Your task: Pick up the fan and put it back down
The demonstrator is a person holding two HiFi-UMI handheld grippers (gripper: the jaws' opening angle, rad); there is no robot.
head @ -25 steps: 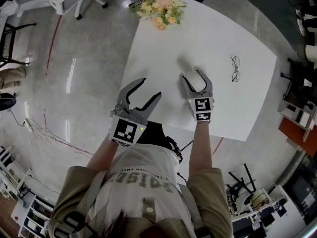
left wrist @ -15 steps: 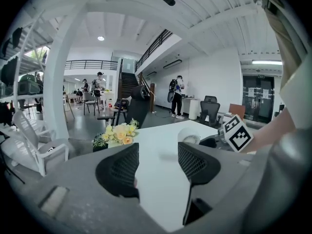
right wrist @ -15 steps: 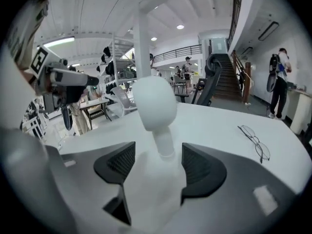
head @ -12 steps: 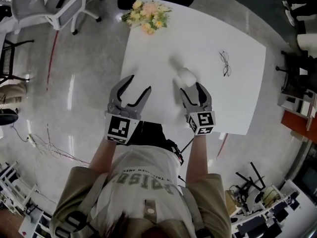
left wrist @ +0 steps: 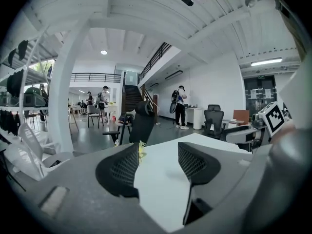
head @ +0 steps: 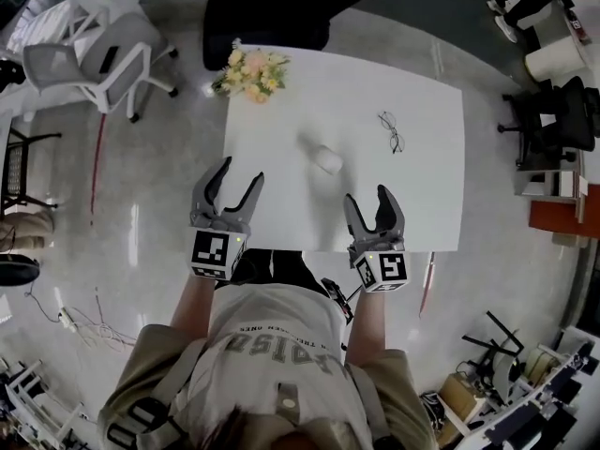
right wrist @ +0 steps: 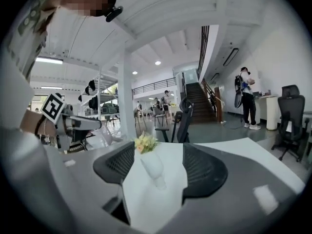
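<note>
The small white fan (head: 328, 160) rests on the white table (head: 422, 204), near its middle; in the right gripper view the fan (right wrist: 153, 168) sits well beyond the jaws. My right gripper (head: 367, 198) hovers over the table's near edge, jaws opening, nothing between them. My left gripper (head: 240, 171) is open and empty at the table's near left corner. The left gripper view shows only bare table (left wrist: 161, 184) between its jaws.
A bunch of yellow flowers (head: 248, 71) lies at the table's far left corner. A pair of glasses (head: 391, 131) lies toward the far right. A black chair (head: 267, 12) stands behind the table and a white chair (head: 103, 59) to the left.
The right gripper has drawn back from the fan toward me and risen, leaving the fan on the table. The left gripper has also risen and pulled back a little.
</note>
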